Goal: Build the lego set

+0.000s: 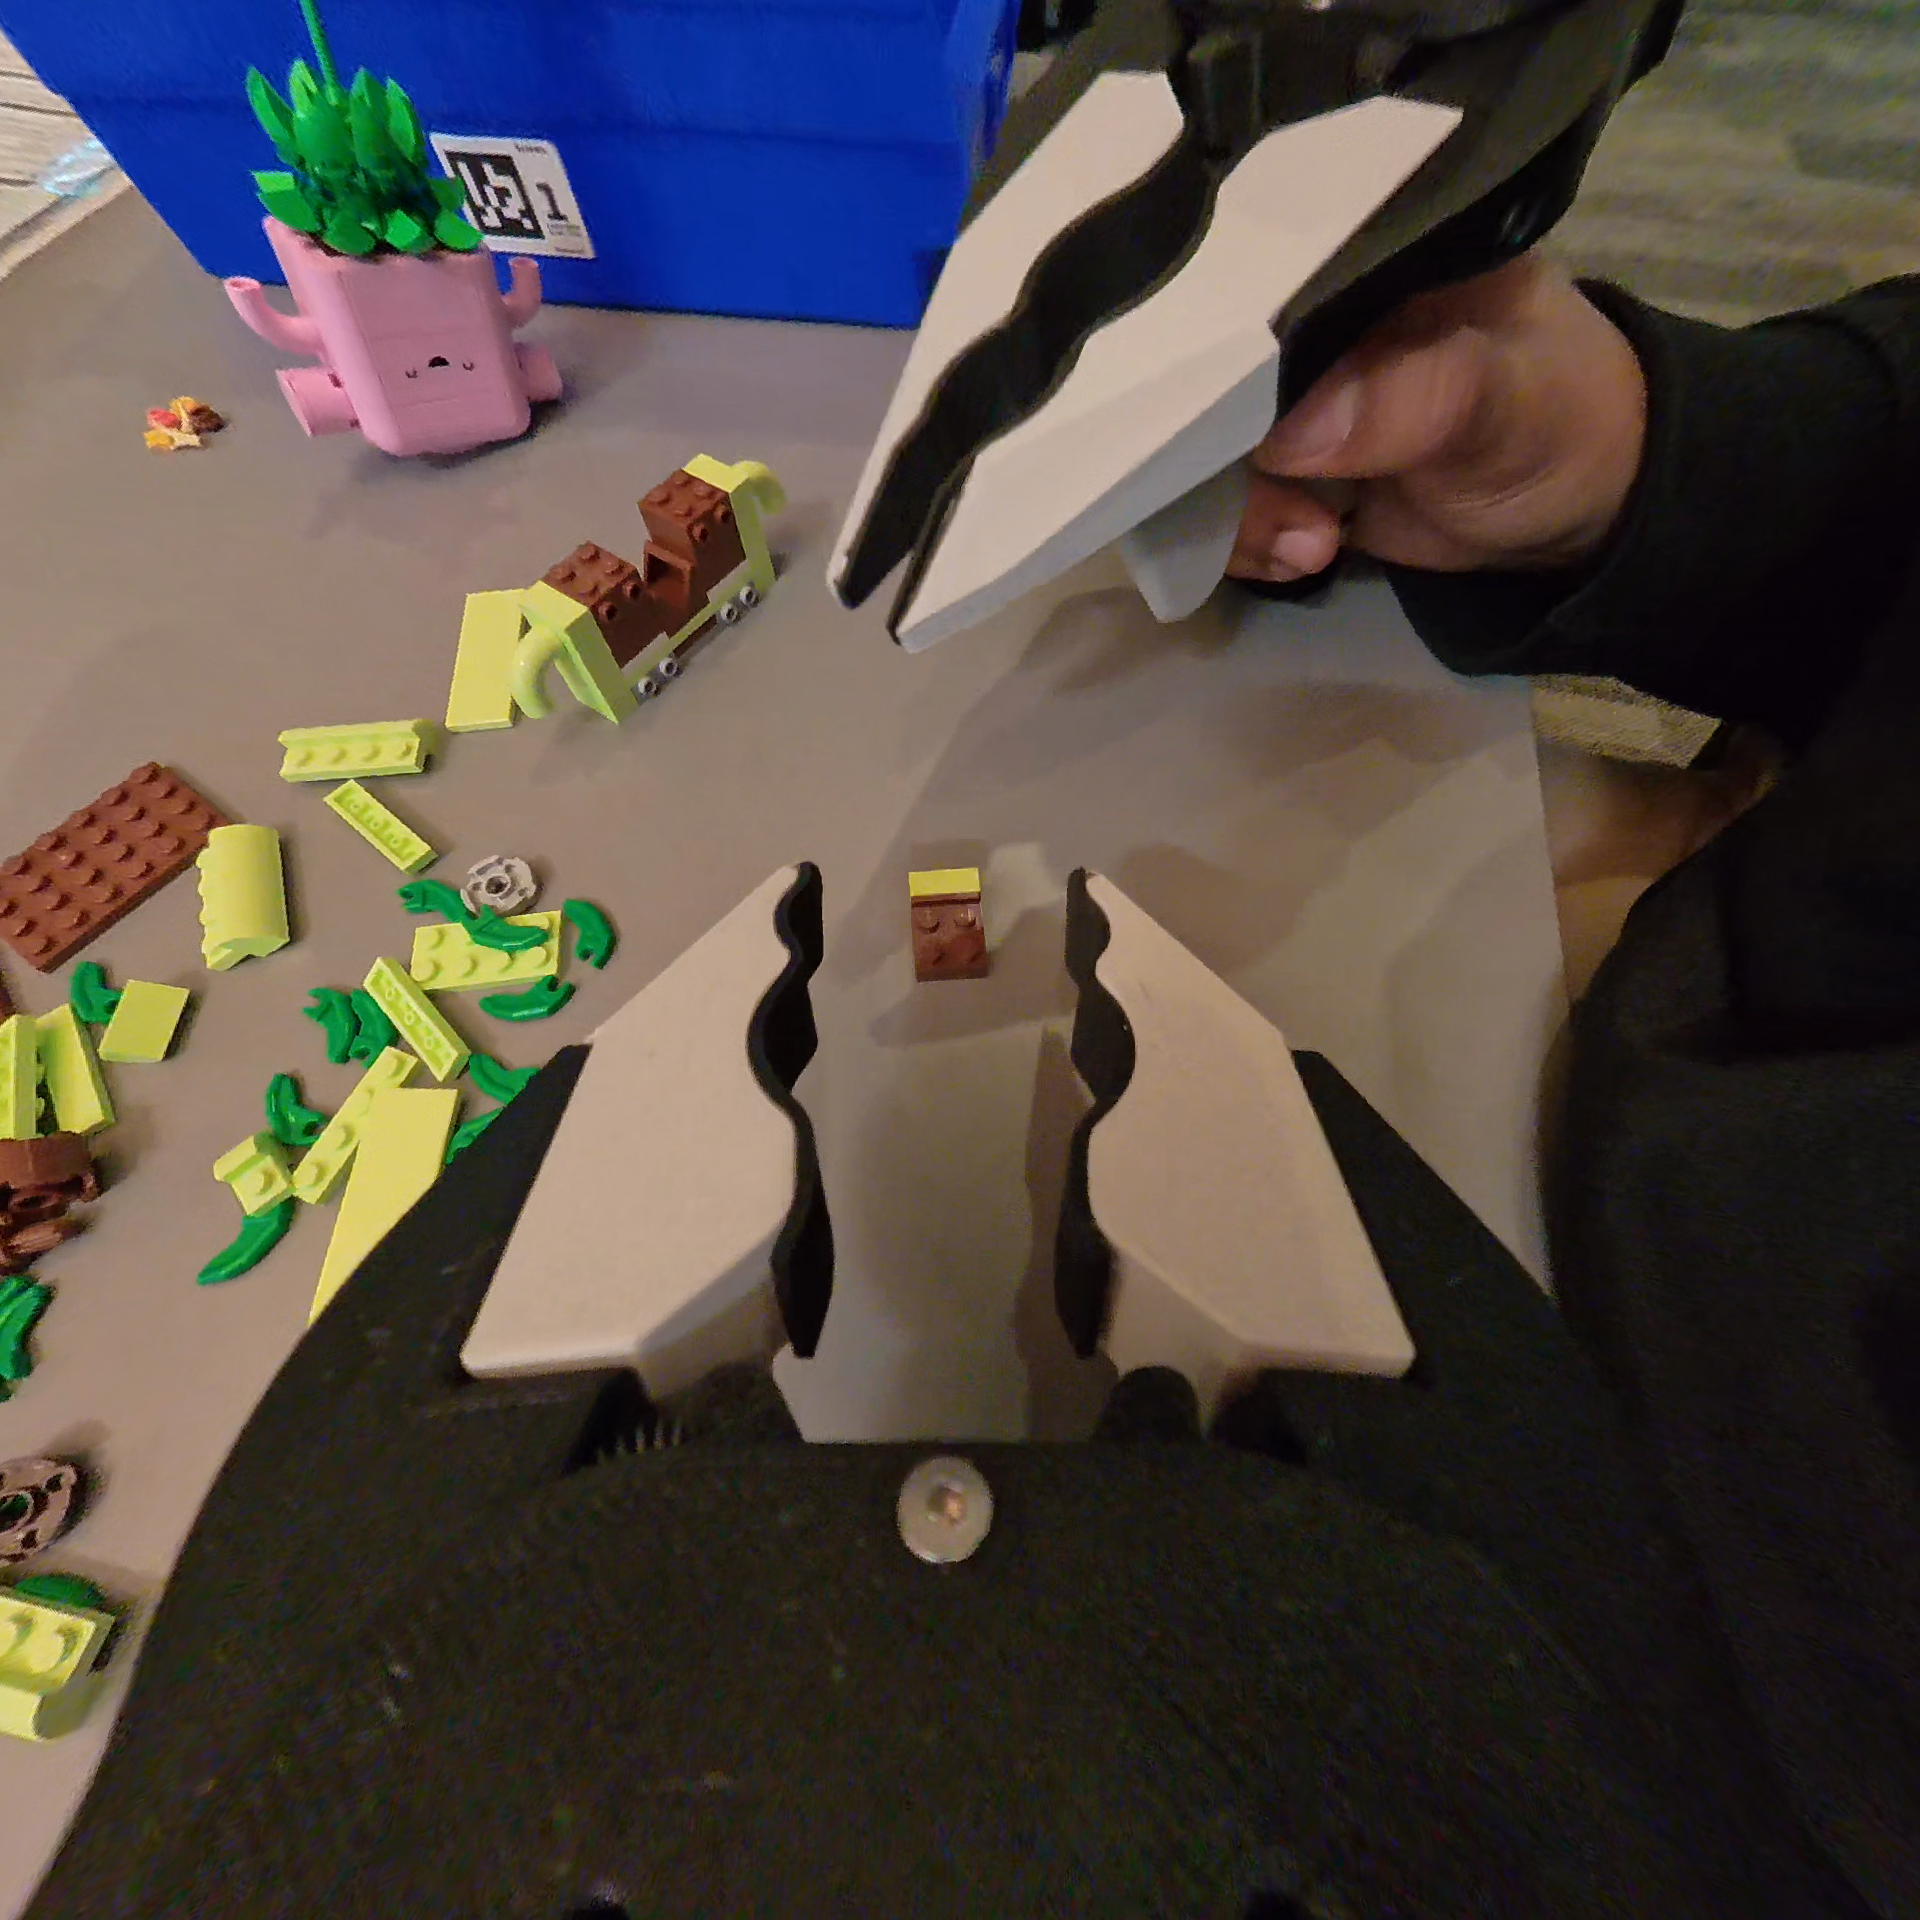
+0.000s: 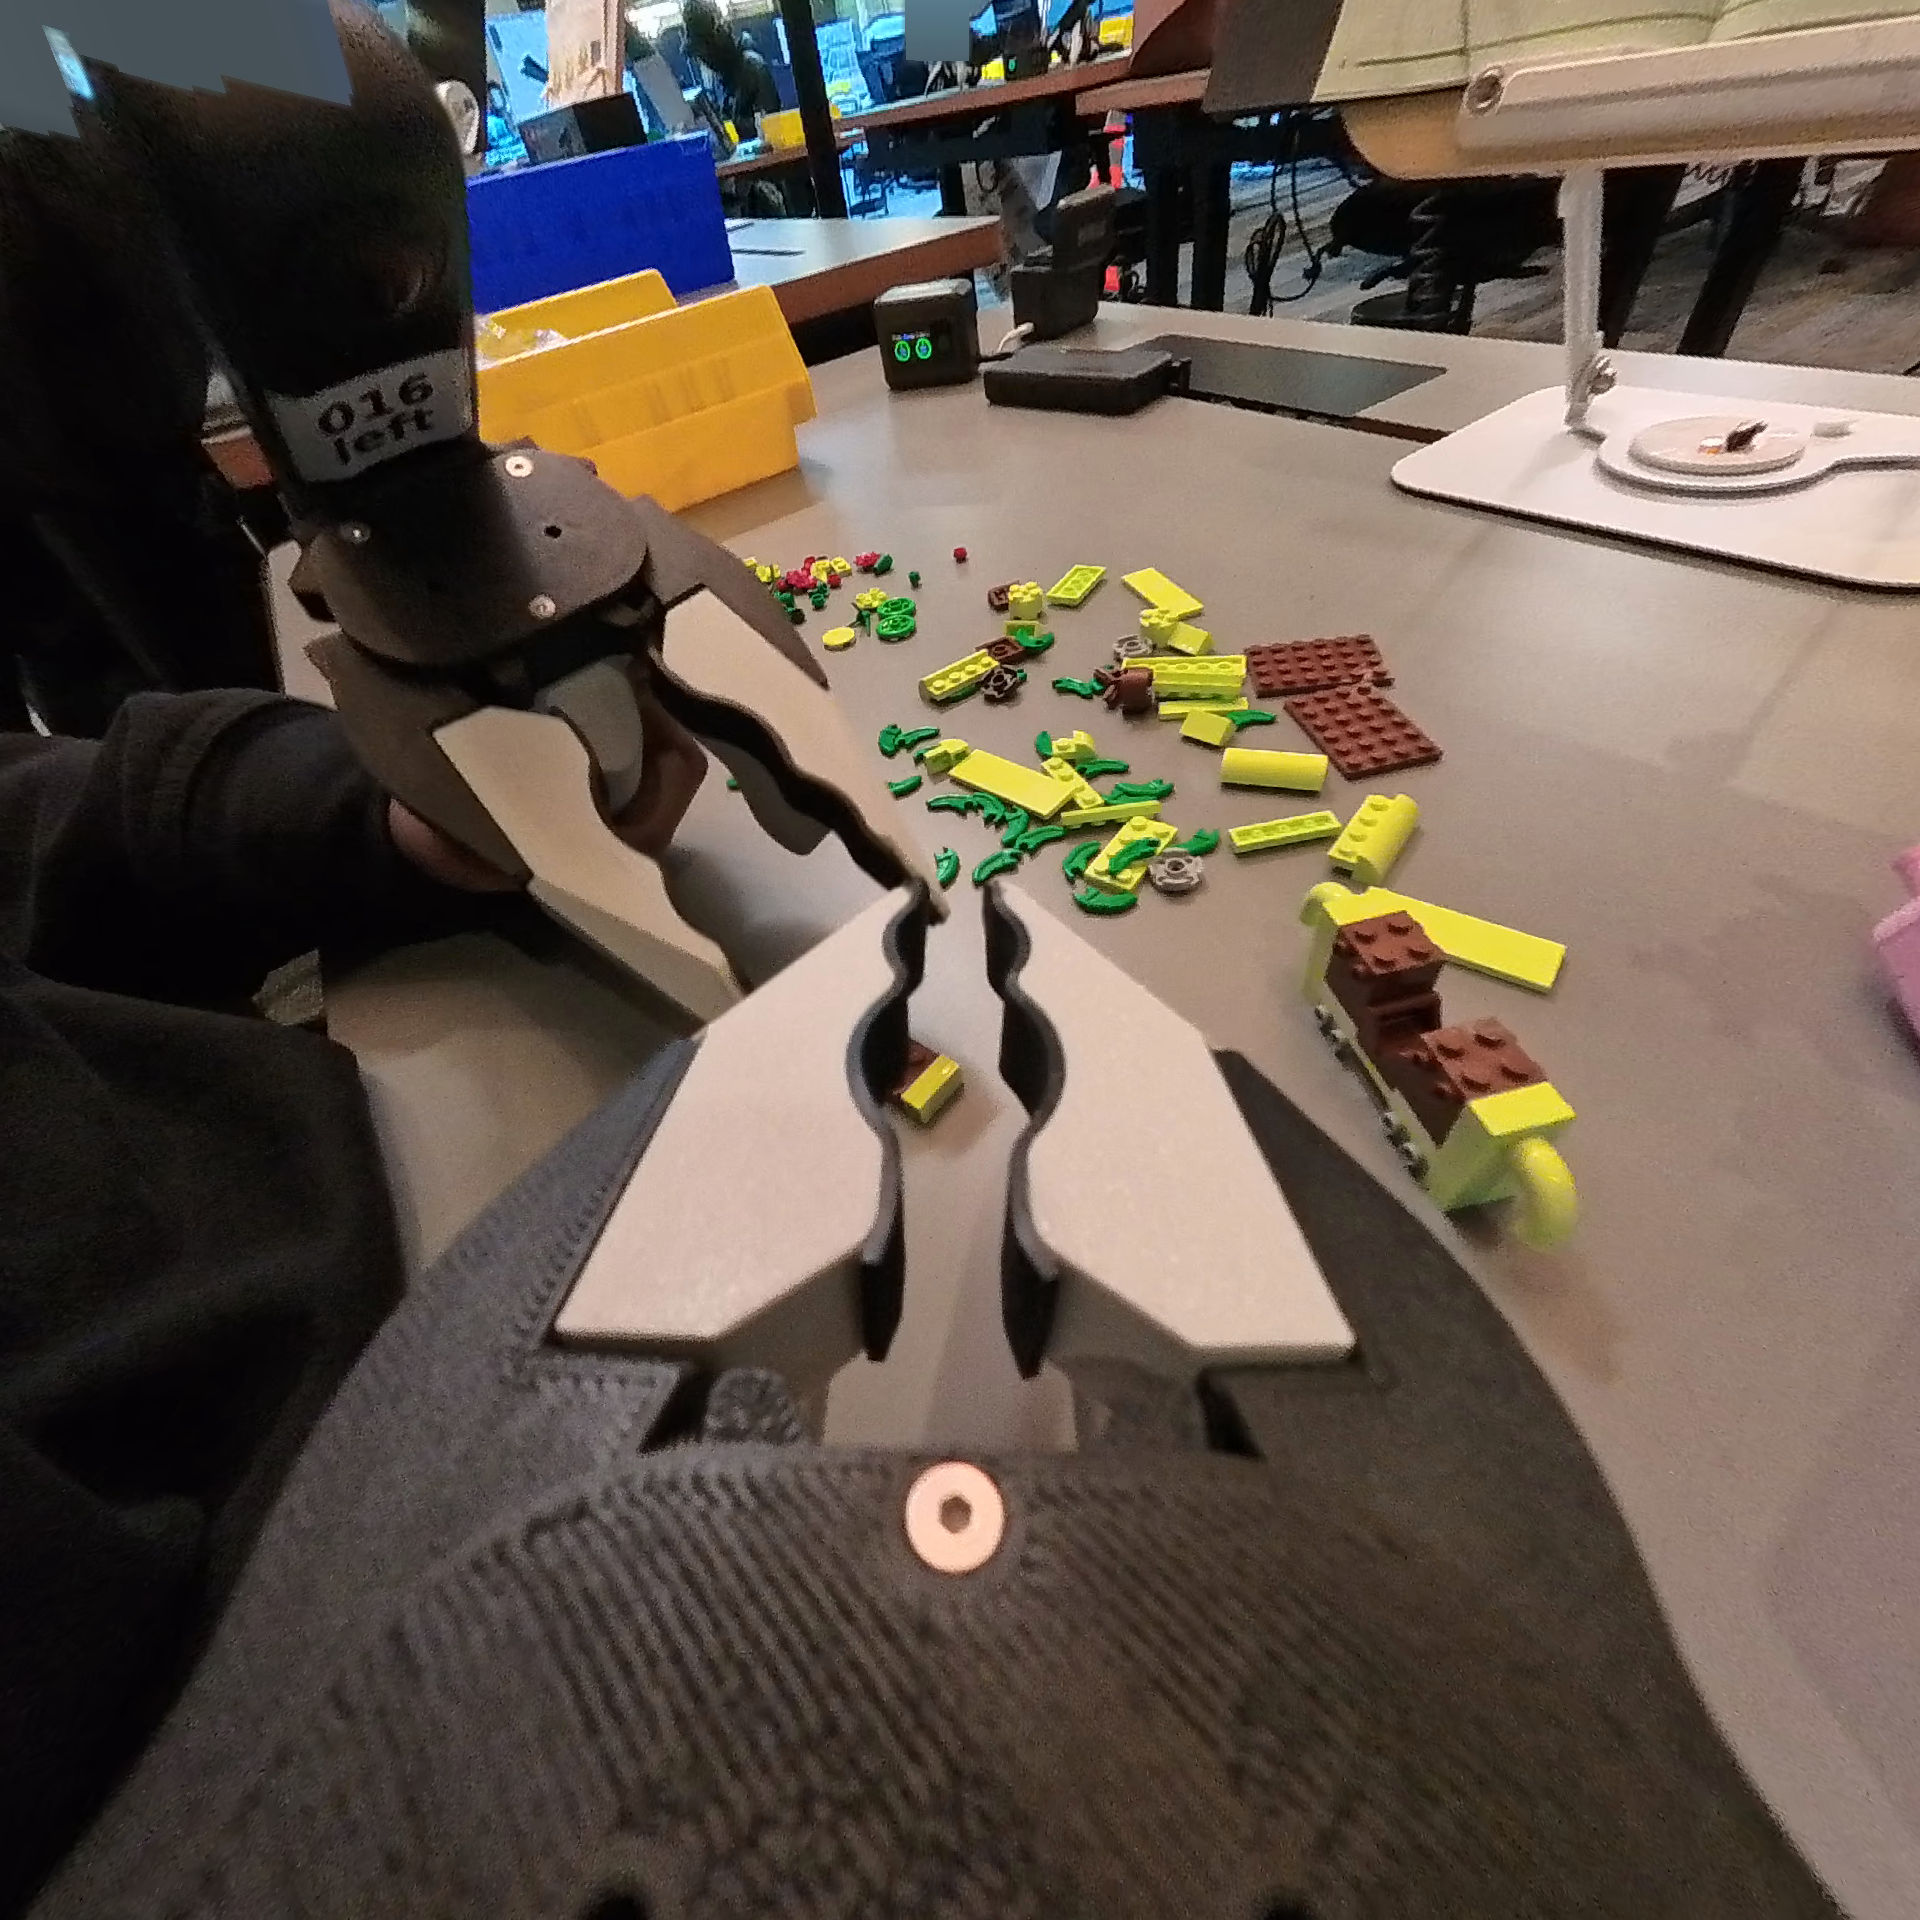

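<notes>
One small brown-and-lime brick [image 1: 948,927] lying on table [image 1: 1247,831], between parted left tongs [image 1: 943,896]

Soft, warm overhead light casts faint, overlapping shadows across the grey table [image 1: 1195,727]. Both wide-angle views bend strongly at their edges, and nearby foreground surfaces blur slightly.

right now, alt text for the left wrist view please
The open left gripper frames a small brown and lime brick lying on the grey table. The right gripper hovers beyond it, nearly closed, with loose bricks scattered at left.
</notes>
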{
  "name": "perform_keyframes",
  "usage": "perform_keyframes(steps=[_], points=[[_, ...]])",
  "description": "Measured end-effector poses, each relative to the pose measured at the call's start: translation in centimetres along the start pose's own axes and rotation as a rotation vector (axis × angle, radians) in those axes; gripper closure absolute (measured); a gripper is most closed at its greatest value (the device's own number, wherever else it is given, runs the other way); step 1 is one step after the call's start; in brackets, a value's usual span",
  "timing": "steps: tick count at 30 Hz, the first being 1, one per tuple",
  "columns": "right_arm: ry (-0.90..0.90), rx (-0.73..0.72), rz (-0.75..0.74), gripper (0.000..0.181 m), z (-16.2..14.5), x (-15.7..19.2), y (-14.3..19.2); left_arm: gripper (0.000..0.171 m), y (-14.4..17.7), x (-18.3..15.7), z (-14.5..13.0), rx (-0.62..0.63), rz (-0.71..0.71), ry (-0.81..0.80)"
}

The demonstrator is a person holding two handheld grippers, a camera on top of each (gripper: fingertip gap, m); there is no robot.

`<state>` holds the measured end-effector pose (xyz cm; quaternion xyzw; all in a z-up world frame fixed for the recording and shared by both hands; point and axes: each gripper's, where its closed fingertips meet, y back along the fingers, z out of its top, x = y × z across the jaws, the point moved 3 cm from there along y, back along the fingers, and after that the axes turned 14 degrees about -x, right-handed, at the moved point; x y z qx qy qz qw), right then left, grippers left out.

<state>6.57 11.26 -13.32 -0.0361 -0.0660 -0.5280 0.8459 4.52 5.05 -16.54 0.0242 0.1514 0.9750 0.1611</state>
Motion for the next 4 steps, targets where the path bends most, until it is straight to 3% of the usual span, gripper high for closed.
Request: perform_keyframes(steps=[4], points=[[0.005,0.023,0.006,0.174,-0.27,0.11,-0.18,0.125,0.45,0.51,0.52,-0.054,-0.009,0.070]])
